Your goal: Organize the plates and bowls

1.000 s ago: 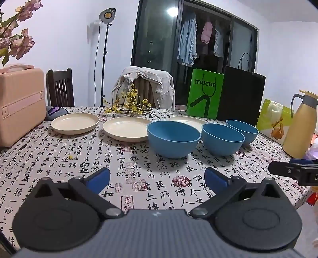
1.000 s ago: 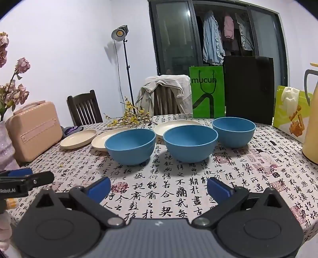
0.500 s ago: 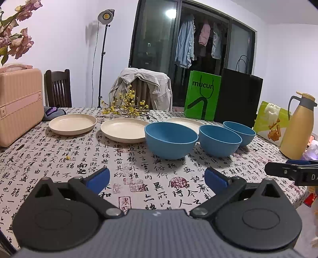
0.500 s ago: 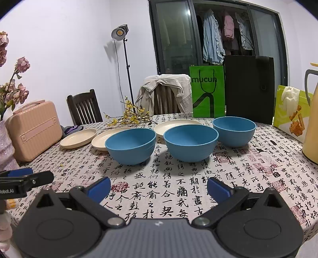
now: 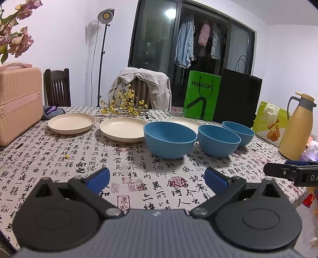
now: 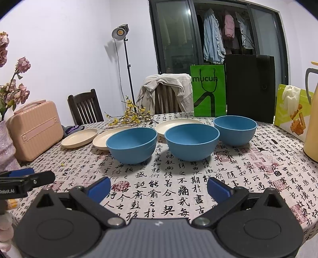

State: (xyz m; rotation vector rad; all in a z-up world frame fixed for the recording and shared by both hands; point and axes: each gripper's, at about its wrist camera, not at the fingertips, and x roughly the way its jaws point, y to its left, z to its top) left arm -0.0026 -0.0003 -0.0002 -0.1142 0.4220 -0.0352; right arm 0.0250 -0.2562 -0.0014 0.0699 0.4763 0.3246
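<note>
We held the left gripper [image 5: 157, 176] and right gripper [image 6: 158, 187] spread wide, empty, low over the calligraphy-print tablecloth [image 6: 178, 186]. Beyond them three round blue bowls [image 6: 132, 144] [image 6: 191, 142] [image 6: 235, 130] stood apart in a row. Behind sat three flat cream plates [image 5: 72, 123] [image 5: 121, 132] [image 6: 174, 124], then yellow blossom twigs [image 5: 127, 106].

The room around me is evenly and fairly brightly lit, with a studio lamp [image 5: 106, 14] glowing by the far wall and a ceiling light glaring off the dark window [image 5: 171, 13]. The bowls [image 6: 132, 144] cast soft shadows toward the tabletop's [image 6: 178, 184] near edge. Both views are sharp but bow strongly at the edges, with dark corners.
</note>
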